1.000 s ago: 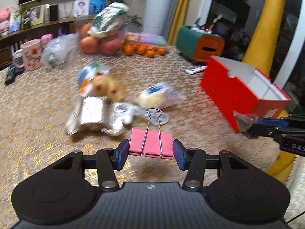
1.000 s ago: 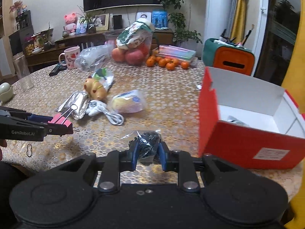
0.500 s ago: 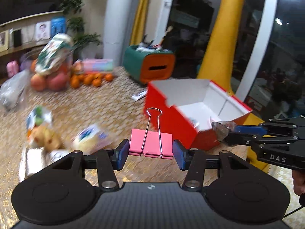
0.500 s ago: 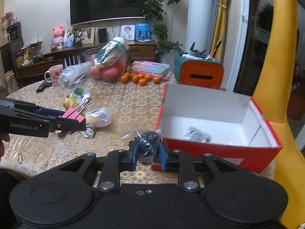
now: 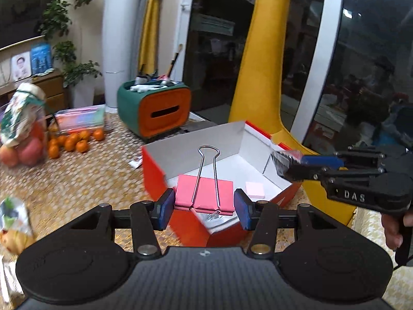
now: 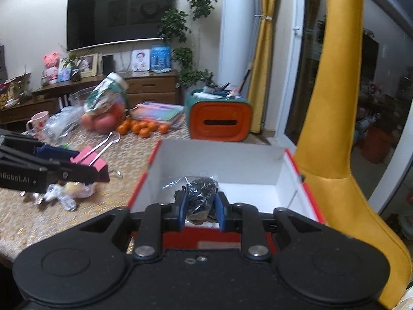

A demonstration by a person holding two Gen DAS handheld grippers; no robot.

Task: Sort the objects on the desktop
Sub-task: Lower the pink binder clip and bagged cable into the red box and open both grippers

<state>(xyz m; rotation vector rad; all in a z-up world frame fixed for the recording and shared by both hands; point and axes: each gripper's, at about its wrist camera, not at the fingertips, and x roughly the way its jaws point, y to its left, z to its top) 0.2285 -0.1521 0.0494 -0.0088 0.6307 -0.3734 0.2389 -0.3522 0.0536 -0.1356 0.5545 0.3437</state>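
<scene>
left claw (image 5: 204,208) gripping pink binder clip (image 5: 205,192), right claw (image 6: 200,213) clamping small bag (image 6: 200,190), over red box (image 6: 155,165)

The right gripper (image 6: 200,208) is pinching a small clear bag of dark parts (image 6: 197,191) between its blue fingers (image 6: 182,206), holding it above the near wall of the red box (image 6: 144,178). Left of the box, the left gripper (image 6: 102,173) is gripping a pink binder clip (image 6: 89,161) over the counter (image 6: 64,222). Behind the box, an orange-fronted container (image 6: 220,122) is standing.

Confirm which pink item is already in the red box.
The small pale pink pad, lying flat on the box floor. The pink binder clip is held in the left tool, not inside.
</scene>
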